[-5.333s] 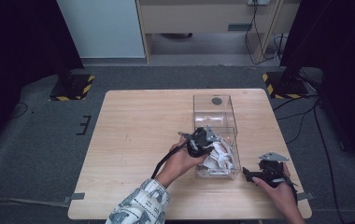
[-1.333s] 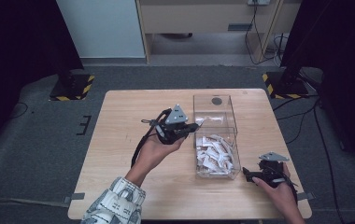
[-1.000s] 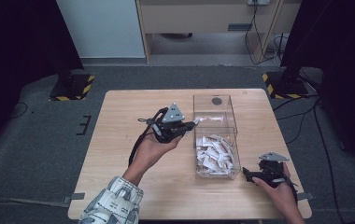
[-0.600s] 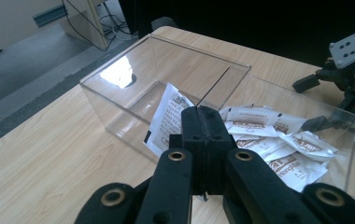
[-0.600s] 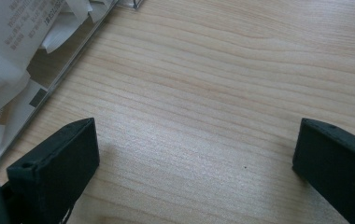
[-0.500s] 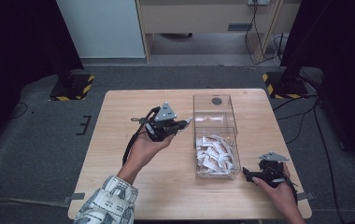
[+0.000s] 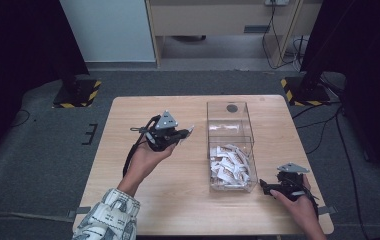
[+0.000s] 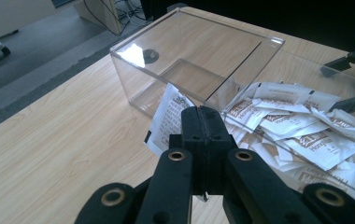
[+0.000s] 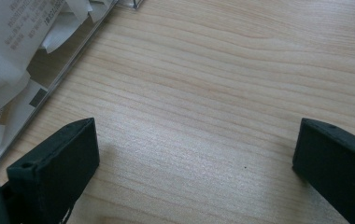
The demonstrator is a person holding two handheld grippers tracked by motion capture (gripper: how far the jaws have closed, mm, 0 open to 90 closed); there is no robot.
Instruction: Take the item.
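My left gripper (image 7: 182, 134) hangs over the table left of the clear plastic box (image 7: 230, 145), shut on one white sachet (image 7: 188, 131). In the left gripper view the sachet (image 8: 168, 116) sticks out to the left of the closed jaws, with the box (image 8: 199, 60) beyond. The near half of the box holds a heap of white and brown sachets (image 7: 230, 165); its far half is bare. My right gripper (image 7: 267, 186) rests on the table right of the box's near corner, open, with bare wood between its jaws in the right gripper view (image 9: 194, 154).
The wooden table (image 7: 128, 200) stands on grey carpet. A dark round spot (image 7: 232, 108) marks the box's far end. Black stands with yellow-striped bases (image 7: 78, 92) flank the table's far corners, and cables run along the floor at right.
My left gripper has carried the sachet out of the box and moved leftward and slightly down, away from it. The right gripper has stayed put.
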